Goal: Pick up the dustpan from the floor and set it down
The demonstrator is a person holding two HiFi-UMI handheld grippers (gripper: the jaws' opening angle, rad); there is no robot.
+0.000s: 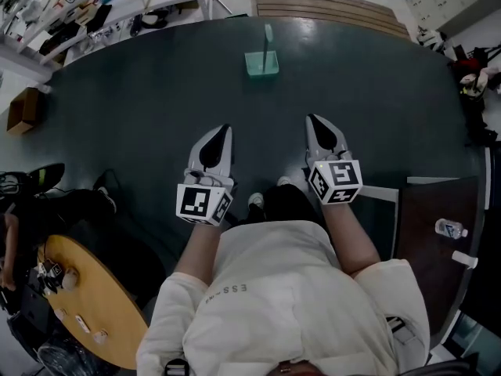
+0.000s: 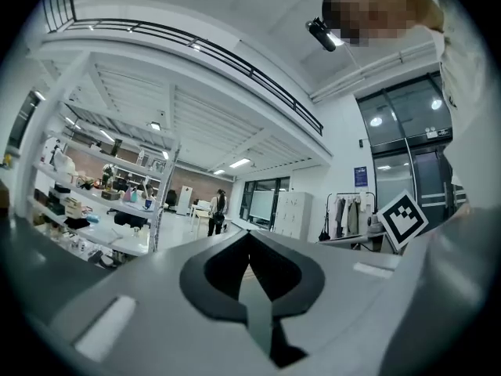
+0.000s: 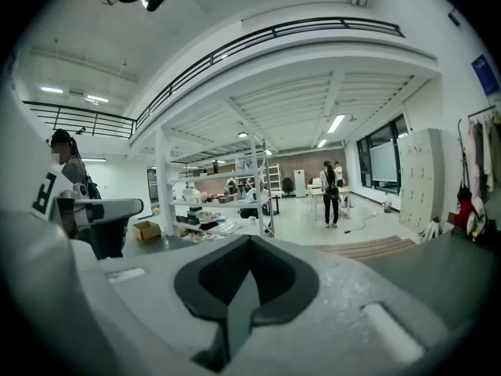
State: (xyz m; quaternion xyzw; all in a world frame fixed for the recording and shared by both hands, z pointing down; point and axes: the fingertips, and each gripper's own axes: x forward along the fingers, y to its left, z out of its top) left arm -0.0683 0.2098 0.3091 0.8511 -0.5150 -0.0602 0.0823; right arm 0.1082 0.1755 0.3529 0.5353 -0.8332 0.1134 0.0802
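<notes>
Approach stage. Jaws of left gripper (image 1: 223, 134) and right gripper (image 1: 315, 122) together, empty. Teal dustpan (image 1: 261, 63) well ahead on floor (image 1: 141, 116). Next, probably: close in, open jaws at upright handle (image 1: 268, 36).

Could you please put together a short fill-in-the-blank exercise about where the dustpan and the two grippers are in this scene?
1. The green dustpan stands on the dark floor, ahead of both grippers and held by ____ of them.
2. The left gripper and the right gripper both have their jaws ____, with nothing between them.
3. The water bottle lies to the person's ____.
Missing words: neither; closed; right.
</notes>
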